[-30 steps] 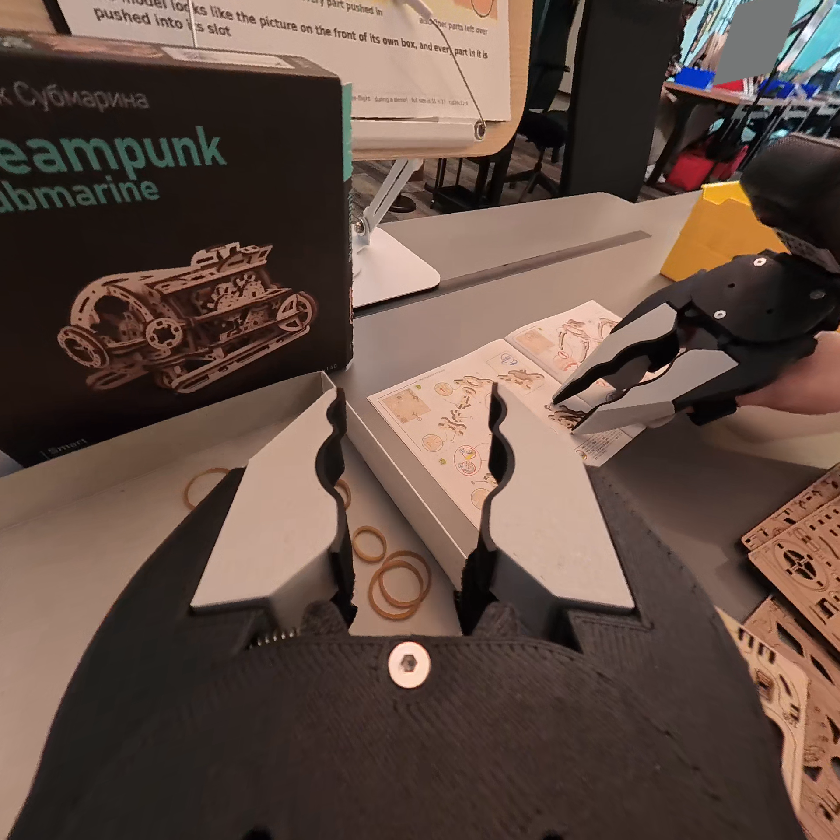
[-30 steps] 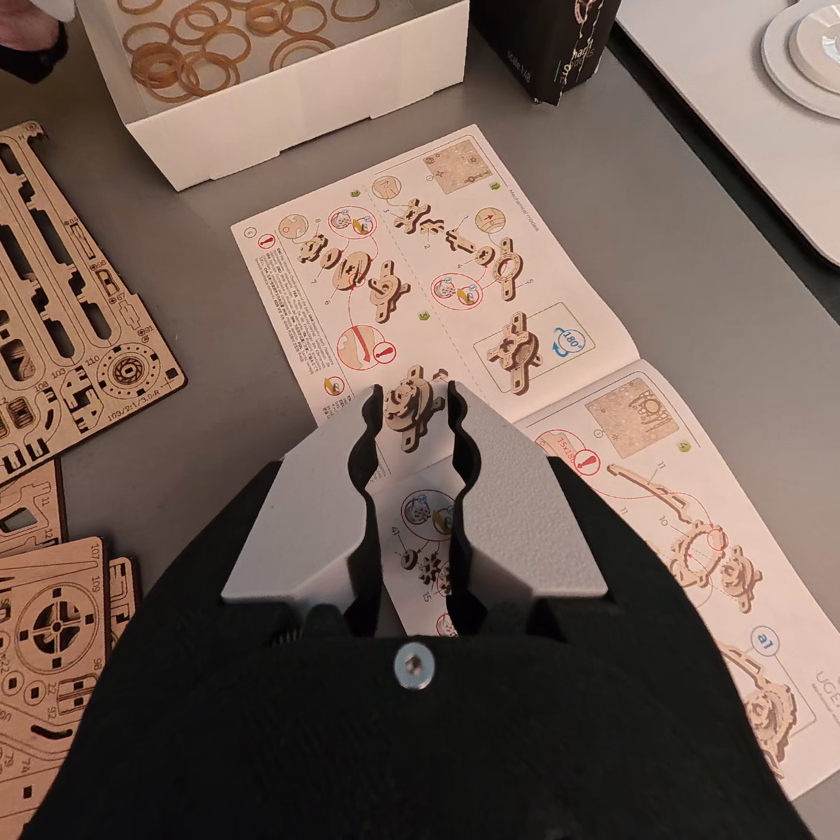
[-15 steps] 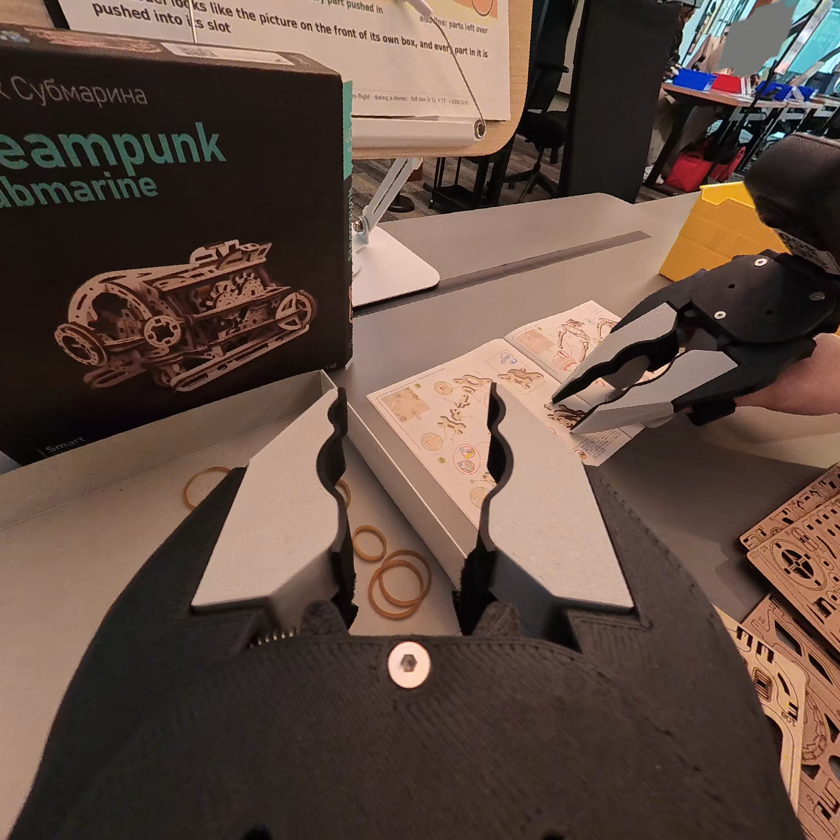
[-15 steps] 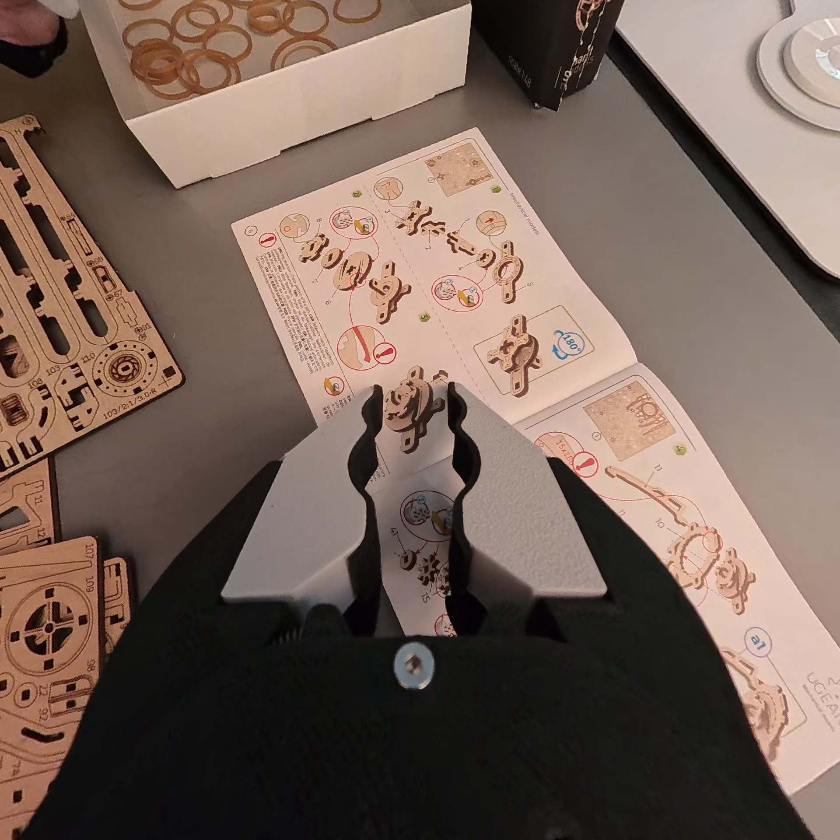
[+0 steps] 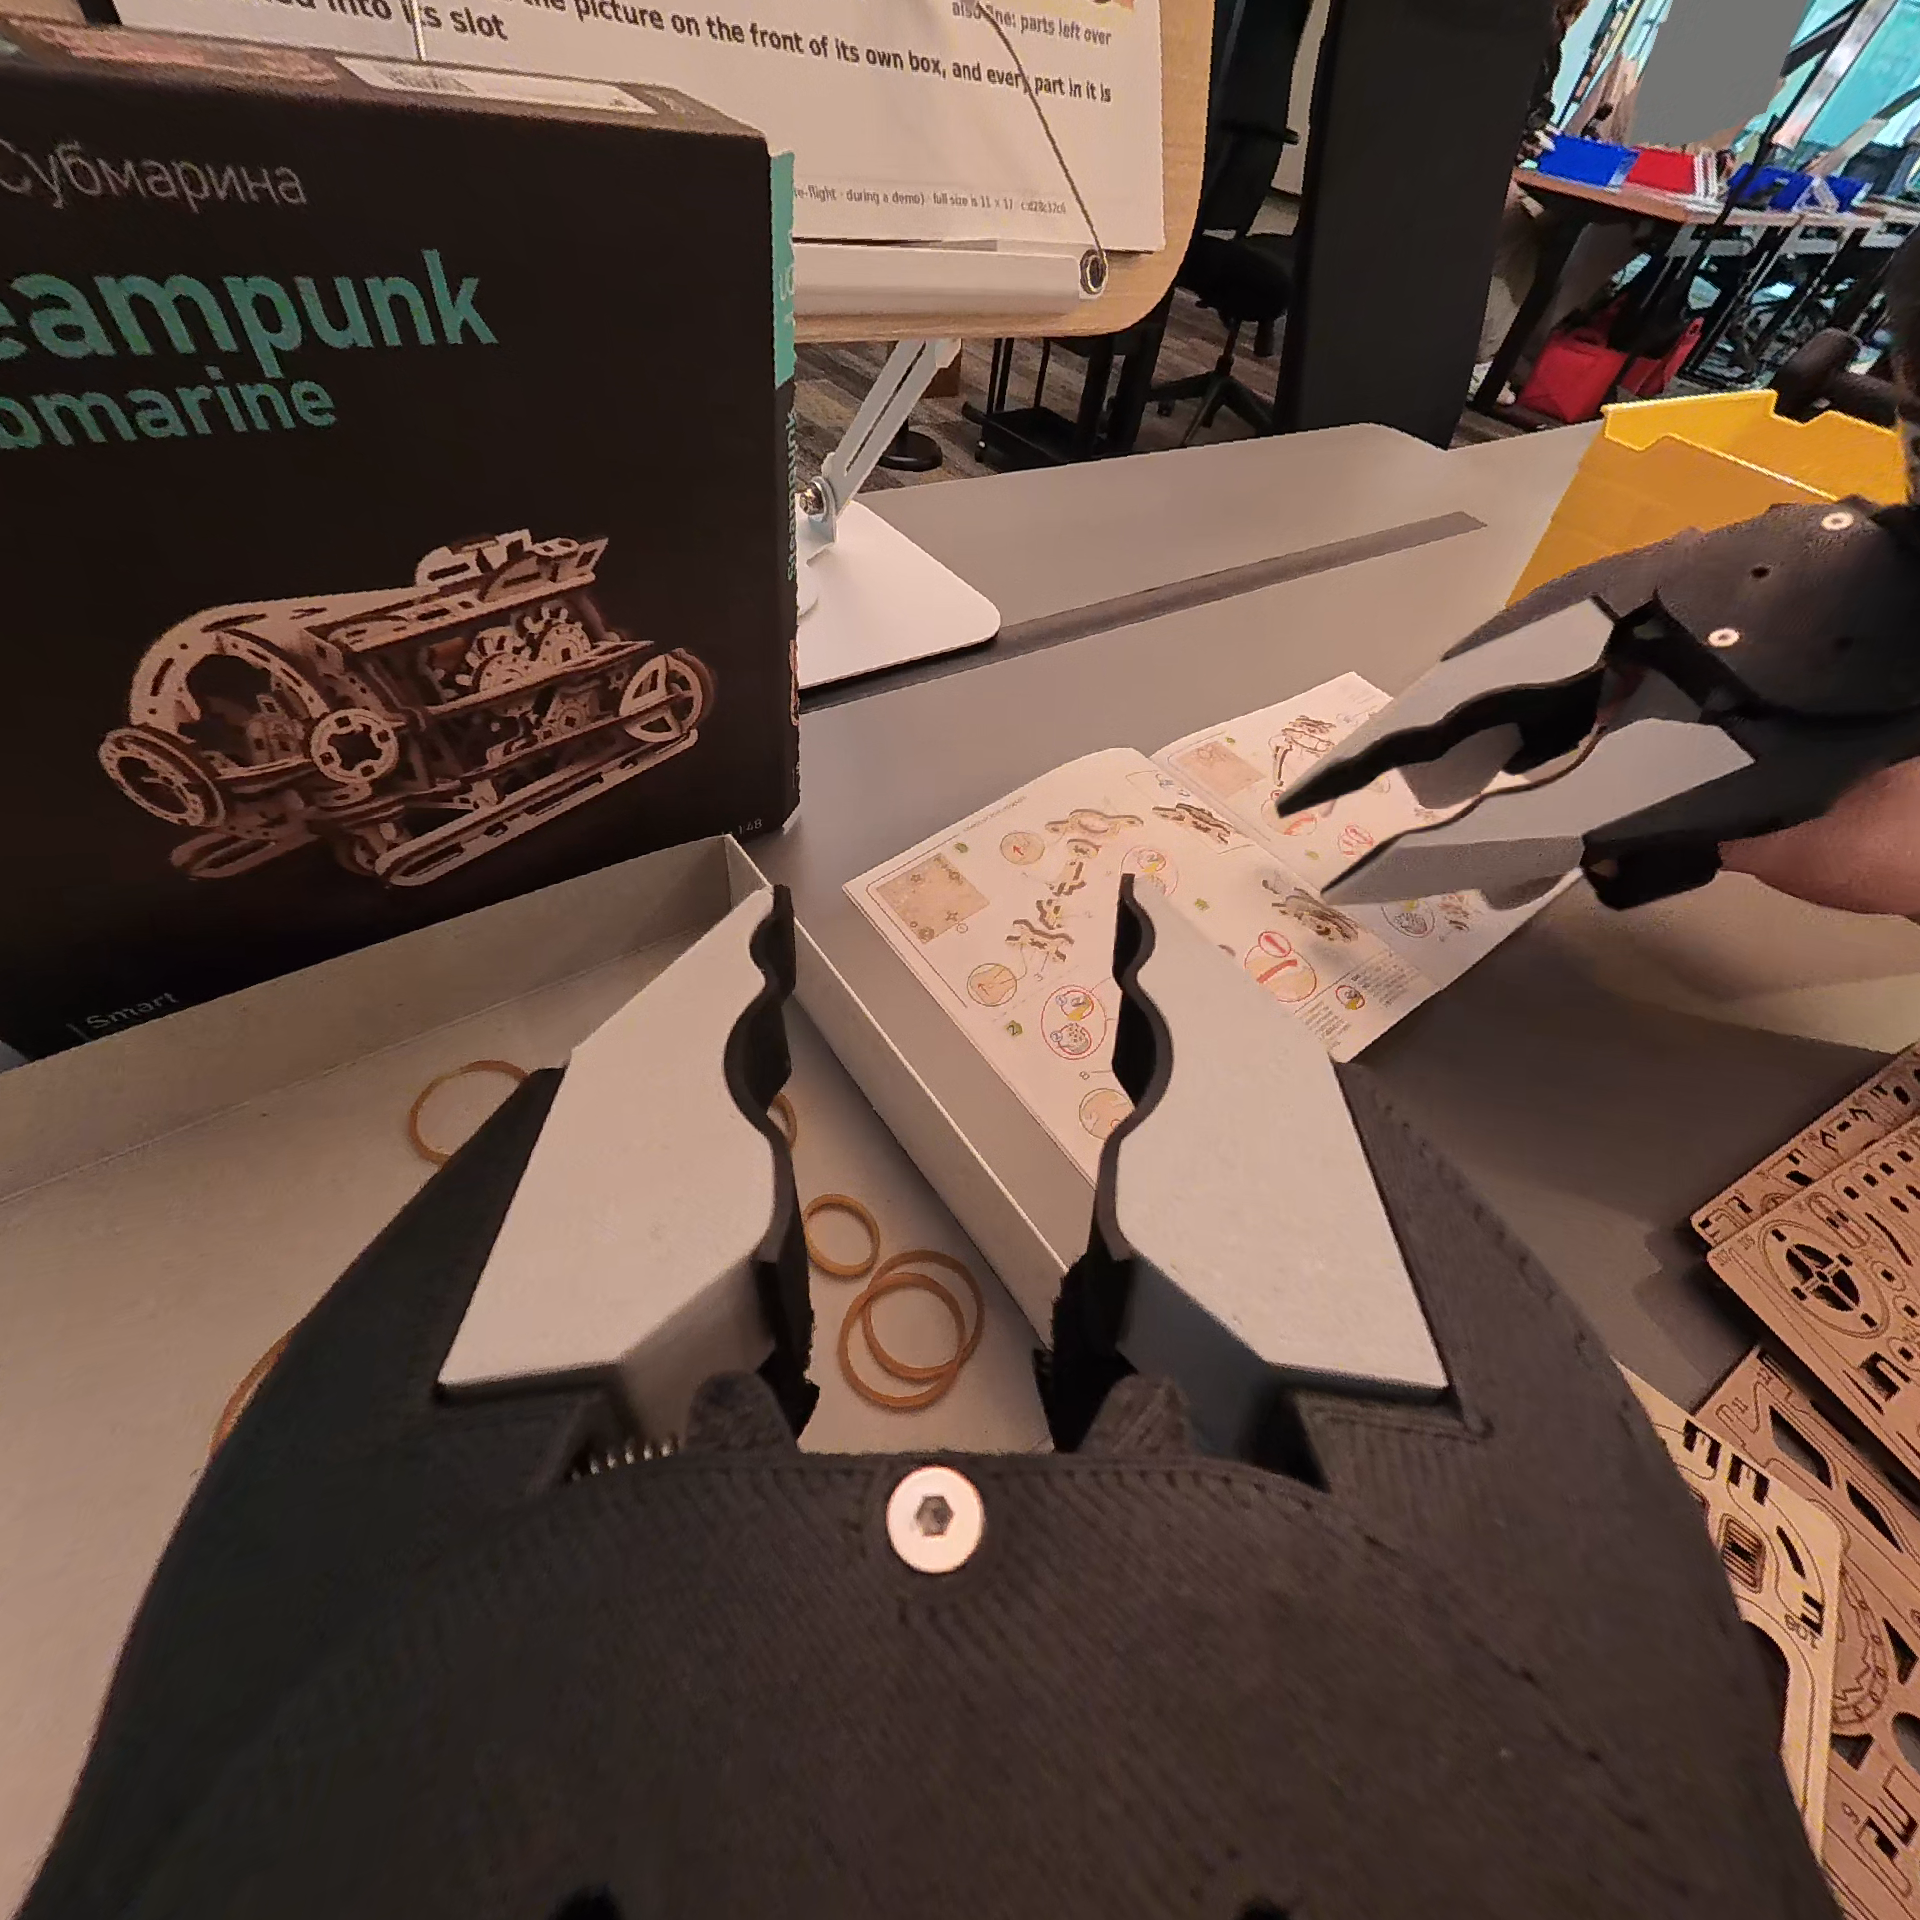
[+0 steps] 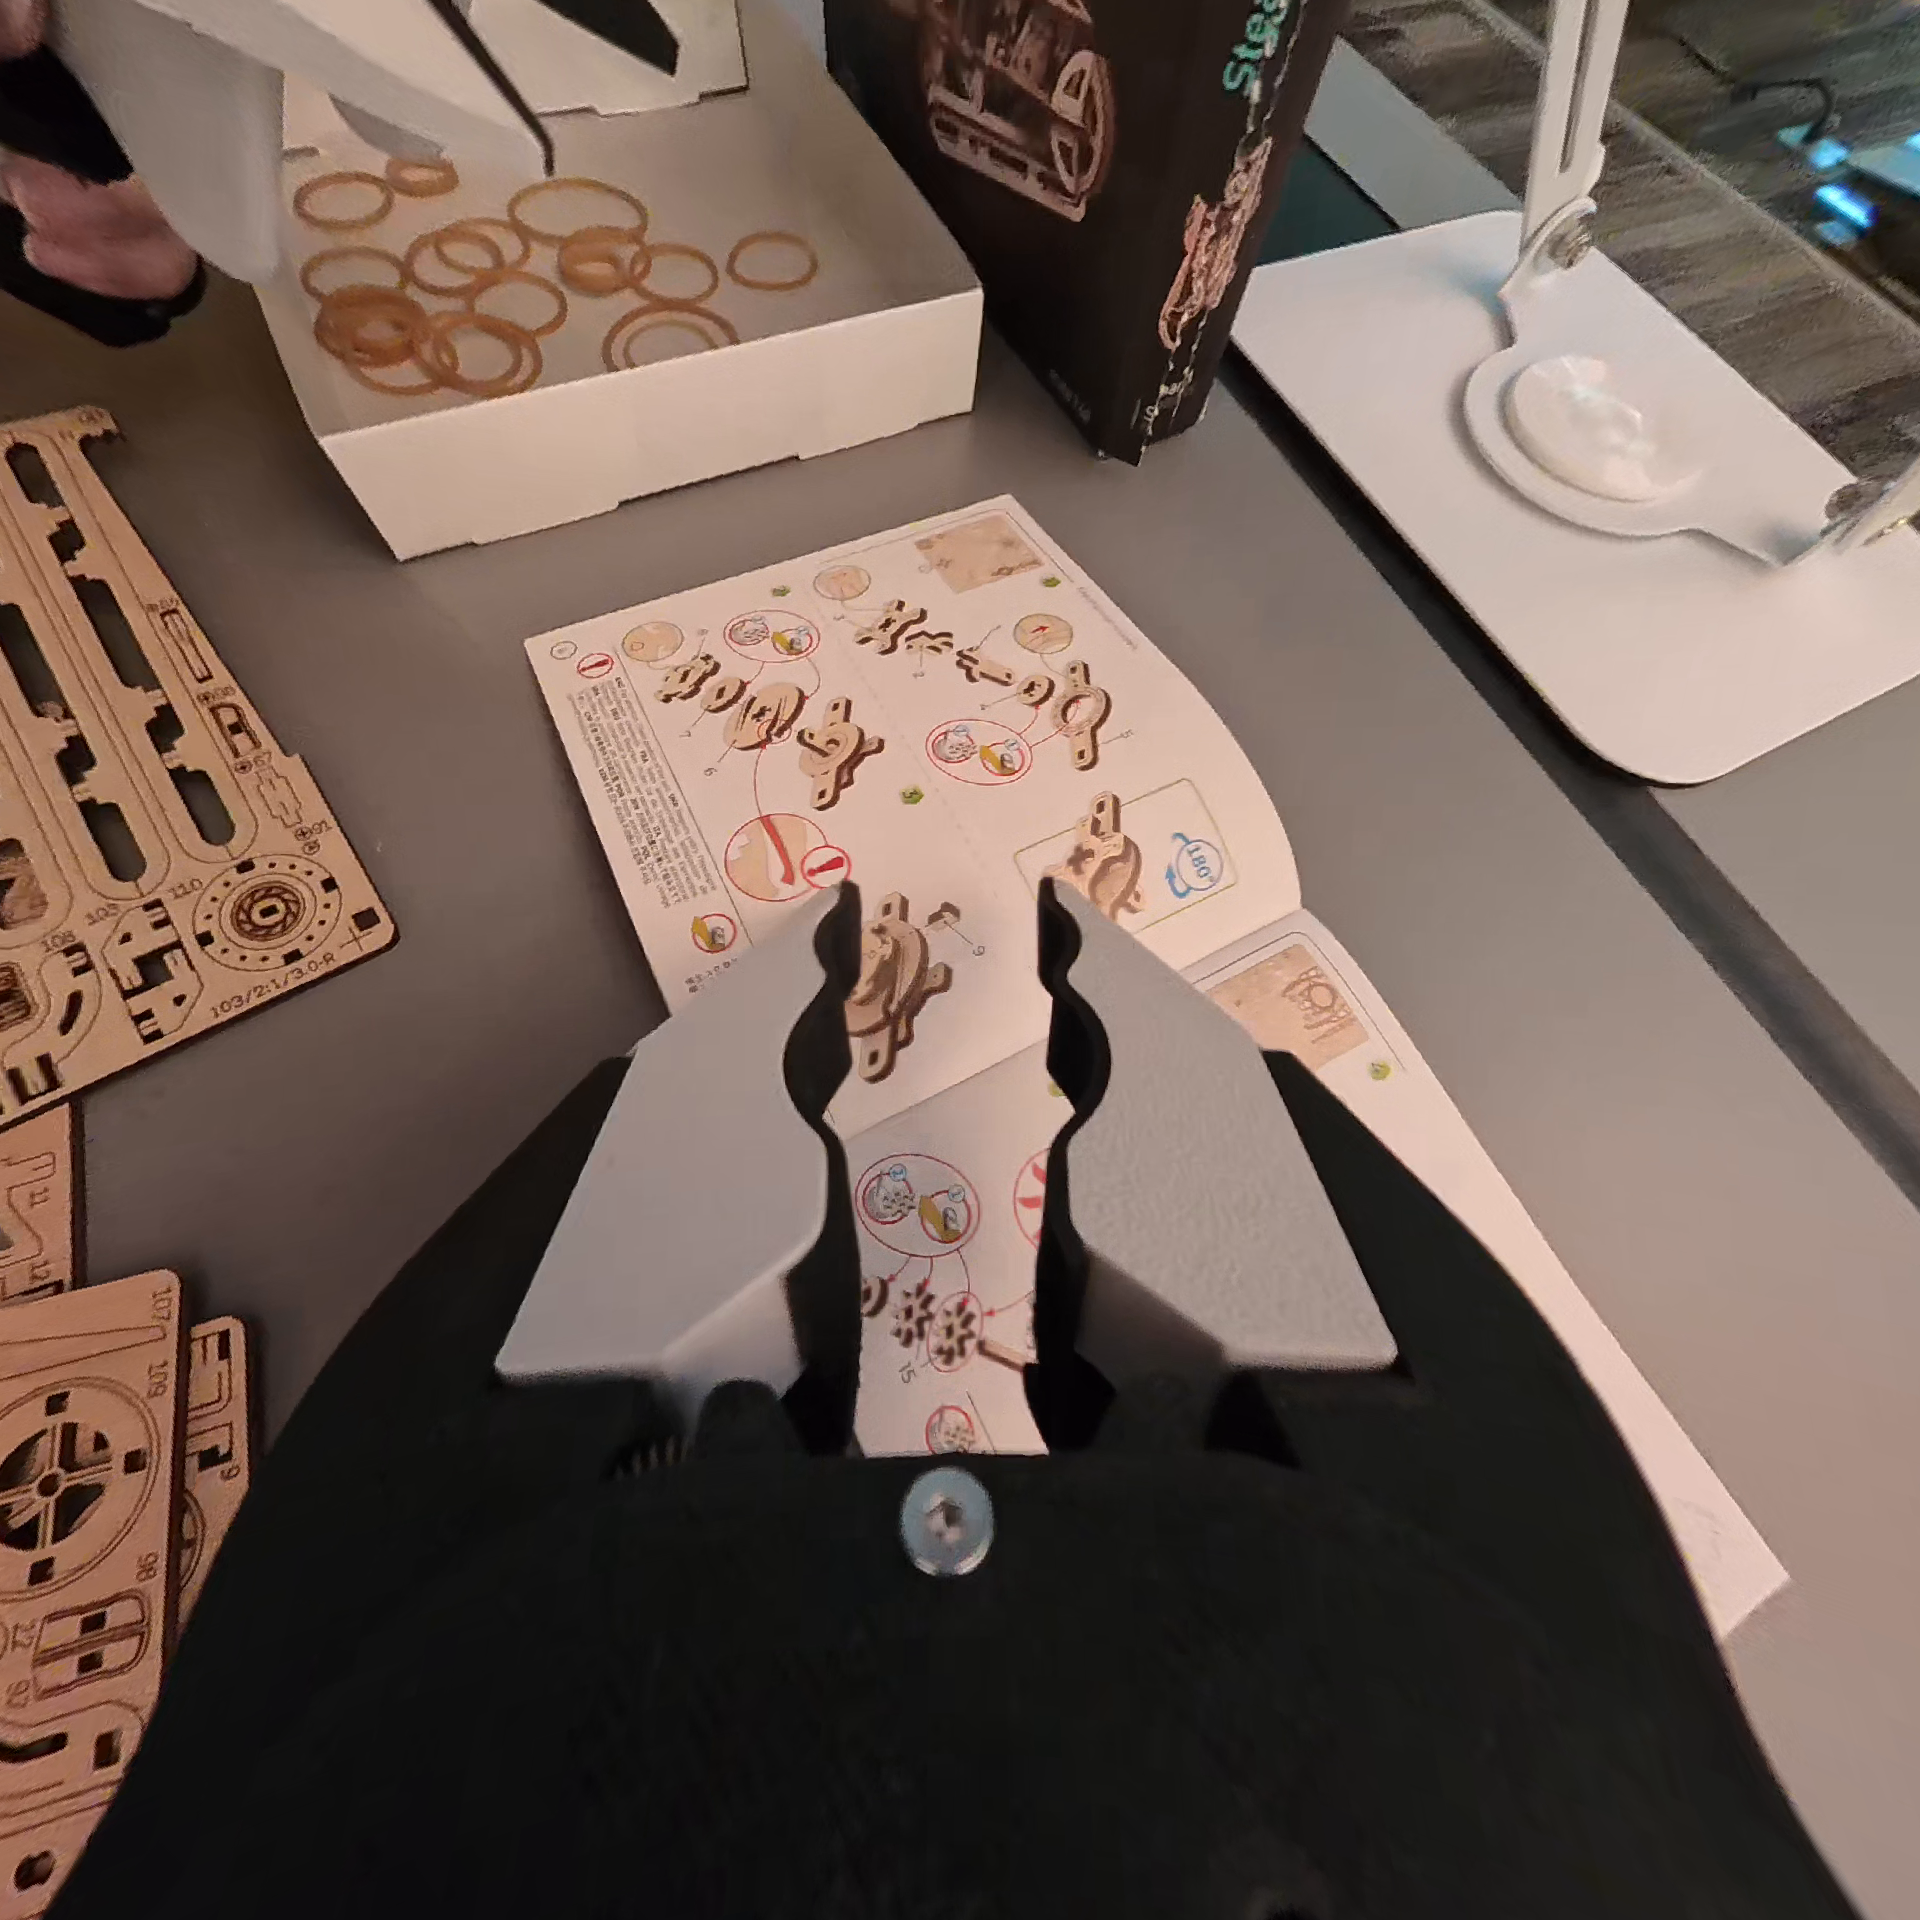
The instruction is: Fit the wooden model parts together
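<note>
Both my grippers are over the grey table (image 6: 436, 665).

Right gripper (image 6: 943, 902): jaws spread, nothing held. It hangs above the open booklet (image 6: 1039, 790). The small wooden assembly (image 6: 896, 987) lies flat on the booklet page, showing in the gap between the fingers, close to the left finger. I cannot tell whether that finger touches it. From the left wrist view the right gripper (image 5: 1311, 847) shows tilted down over the booklet (image 5: 1039, 935), tips apart, with the assembly (image 5: 1311, 914) just below the lower tip.

Left gripper (image 5: 951, 904): jaws wide, empty. It hovers over the corner of the white tray (image 5: 914, 1081), which holds loose rubber bands (image 5: 909, 1320). In the right wrist view the tray (image 6: 665, 436) sits beyond the booklet, bands (image 6: 488, 281) scattered on its floor, and the left gripper (image 6: 520, 114) shows above its far left part.

Dark kit box (image 5: 395, 520) stands upright just behind the tray. White stand base (image 6: 1558, 499) off to the right of the box.

Wooden part sheets (image 6: 135, 769) lie flat to the left of the booklet, more stacked nearer me (image 6: 83, 1507). Same sheets at the lower right of the left wrist view (image 5: 1829, 1278).

Yellow bin (image 5: 1704, 468) behind the right gripper.
</note>
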`<move>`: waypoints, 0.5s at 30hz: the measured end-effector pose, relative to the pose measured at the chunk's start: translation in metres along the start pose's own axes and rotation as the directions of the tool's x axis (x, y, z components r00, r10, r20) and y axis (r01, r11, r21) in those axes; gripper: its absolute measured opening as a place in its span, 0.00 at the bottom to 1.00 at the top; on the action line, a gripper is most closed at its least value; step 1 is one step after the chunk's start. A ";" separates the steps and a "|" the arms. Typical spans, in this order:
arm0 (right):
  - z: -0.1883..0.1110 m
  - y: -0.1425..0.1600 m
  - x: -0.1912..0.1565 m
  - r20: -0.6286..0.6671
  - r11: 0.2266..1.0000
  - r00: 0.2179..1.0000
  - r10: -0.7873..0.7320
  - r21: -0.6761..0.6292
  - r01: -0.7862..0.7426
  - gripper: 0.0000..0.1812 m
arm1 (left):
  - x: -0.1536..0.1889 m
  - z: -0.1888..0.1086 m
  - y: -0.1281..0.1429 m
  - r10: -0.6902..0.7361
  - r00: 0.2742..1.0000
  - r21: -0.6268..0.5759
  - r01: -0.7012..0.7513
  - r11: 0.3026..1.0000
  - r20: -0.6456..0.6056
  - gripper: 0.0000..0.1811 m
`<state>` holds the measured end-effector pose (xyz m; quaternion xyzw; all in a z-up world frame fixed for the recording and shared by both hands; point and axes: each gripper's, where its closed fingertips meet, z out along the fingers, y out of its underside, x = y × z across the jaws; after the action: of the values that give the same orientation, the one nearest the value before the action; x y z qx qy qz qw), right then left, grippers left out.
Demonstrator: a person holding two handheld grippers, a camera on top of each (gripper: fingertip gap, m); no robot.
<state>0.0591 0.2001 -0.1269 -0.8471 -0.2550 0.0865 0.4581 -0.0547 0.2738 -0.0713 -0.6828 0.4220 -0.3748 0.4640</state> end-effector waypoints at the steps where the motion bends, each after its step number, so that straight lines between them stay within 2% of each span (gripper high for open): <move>1: 0.000 0.002 0.001 0.005 1.000 1.000 0.016 -0.004 -0.016 0.18 | 0.000 0.000 0.000 -0.001 1.000 -0.002 0.001 1.000 -0.001 0.33; 4: 0.004 0.008 -0.002 0.044 0.998 0.997 0.062 -0.021 -0.061 0.19 | 0.000 0.001 0.001 -0.002 1.000 -0.006 0.002 1.000 -0.002 0.33; 8: 0.005 0.011 -0.001 0.033 0.998 0.998 0.047 -0.040 -0.046 0.19 | 0.000 0.000 0.000 0.003 1.000 0.000 -0.003 1.000 -0.001 0.33; 15: -0.007 -0.005 0.012 -0.004 0.996 0.997 0.079 0.034 -0.079 0.19 | 0.005 0.002 0.003 0.012 1.000 -0.015 -0.012 1.000 -0.017 0.34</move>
<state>0.0703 0.2038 -0.1177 -0.8489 -0.2187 0.1065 0.4692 -0.0518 0.2688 -0.0740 -0.6804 0.4330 -0.3746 0.4575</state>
